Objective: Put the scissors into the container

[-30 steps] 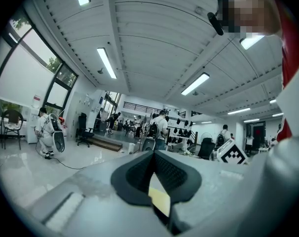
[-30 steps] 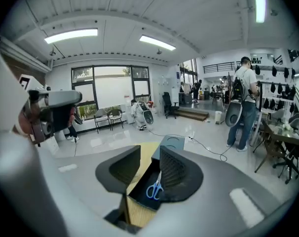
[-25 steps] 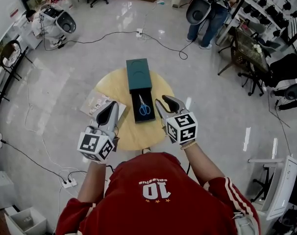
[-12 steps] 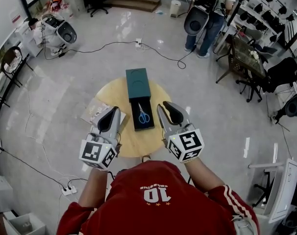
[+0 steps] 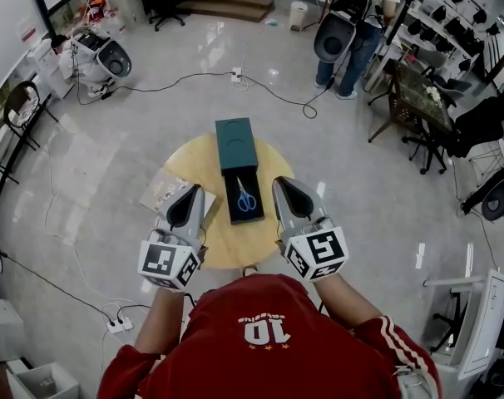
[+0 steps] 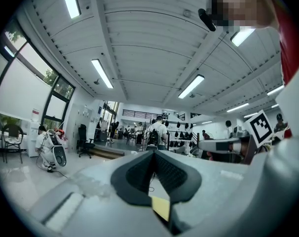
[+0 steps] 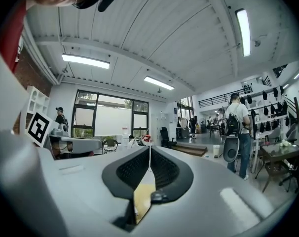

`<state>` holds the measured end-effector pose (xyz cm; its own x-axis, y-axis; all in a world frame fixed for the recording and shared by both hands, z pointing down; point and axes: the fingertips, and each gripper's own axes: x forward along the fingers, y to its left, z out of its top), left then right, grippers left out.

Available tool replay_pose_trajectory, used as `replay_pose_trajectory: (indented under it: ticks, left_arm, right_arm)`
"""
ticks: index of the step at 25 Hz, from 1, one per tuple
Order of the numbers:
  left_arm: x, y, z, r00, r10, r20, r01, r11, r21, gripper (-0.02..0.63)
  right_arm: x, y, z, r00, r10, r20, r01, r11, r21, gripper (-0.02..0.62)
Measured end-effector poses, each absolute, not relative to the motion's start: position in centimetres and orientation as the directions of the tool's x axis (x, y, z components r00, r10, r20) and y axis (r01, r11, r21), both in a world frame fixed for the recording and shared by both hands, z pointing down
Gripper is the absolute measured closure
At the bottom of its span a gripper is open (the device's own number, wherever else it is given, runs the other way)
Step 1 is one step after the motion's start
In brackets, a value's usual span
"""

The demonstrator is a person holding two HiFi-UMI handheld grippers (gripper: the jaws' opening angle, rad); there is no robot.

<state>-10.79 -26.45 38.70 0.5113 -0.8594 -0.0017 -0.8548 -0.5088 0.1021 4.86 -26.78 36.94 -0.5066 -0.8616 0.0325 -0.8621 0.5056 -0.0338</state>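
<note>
Over the near edge of the round desk (image 5: 194, 160), the right tool (image 5: 282, 183) has just been closing its jaws, which now meet with nothing between them. The left tool (image 5: 193, 190), level with it, also has its jaws together and empty. Between the two tools and slightly ahead, the scissors (image 5: 246, 194) lie inside the dark container (image 5: 232, 214), with a green lid (image 5: 236, 144) touching its far end.

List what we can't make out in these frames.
- Scissors in the box: head view, too small to tell blades open or closed.
- Table: absent from both gripper views, which look across the room.
- Pale packet: head view, partly behind left gripper; contents unreadable.
</note>
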Motion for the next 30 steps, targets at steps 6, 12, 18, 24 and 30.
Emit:
replay_pose_trajectory:
  ticks: [6,12,18,24,30]
  left_arm:
    - [-11.1,-26.3,38.7,0.502,-0.865,0.003,-0.861,-0.500,0.087,0.604]
    - [-11.6,-26.3,38.8,0.491,-0.871,0.003,-0.869,-0.489,0.079,0.604]
    - [-10.9,-26.2,38.9,0.504,-0.864,0.010,-0.862,-0.502,0.076,0.604]
    - [-10.5,-26.2,38.8,0.520,-0.854,0.011,-0.852,-0.518,0.074,0.604]
    - [-10.2,-26.3,38.9,0.522,-0.853,0.011,-0.851,-0.519,0.078,0.604]
  right_arm:
    - [4.7,-26.7,36.6,-0.508,-0.861,0.022,-0.861,0.507,-0.025,0.592]
    - [4.0,-26.4,36.4,-0.514,-0.858,0.017,-0.858,0.514,-0.008,0.592]
    - [4.4,-26.2,36.1,-0.507,-0.862,0.015,-0.862,0.507,-0.005,0.594]
    - [4.5,-26.4,36.1,-0.501,-0.865,0.018,-0.865,0.501,-0.015,0.594]
    - [4.6,-26.4,36.3,-0.501,-0.865,0.023,-0.866,0.501,-0.012,0.594]
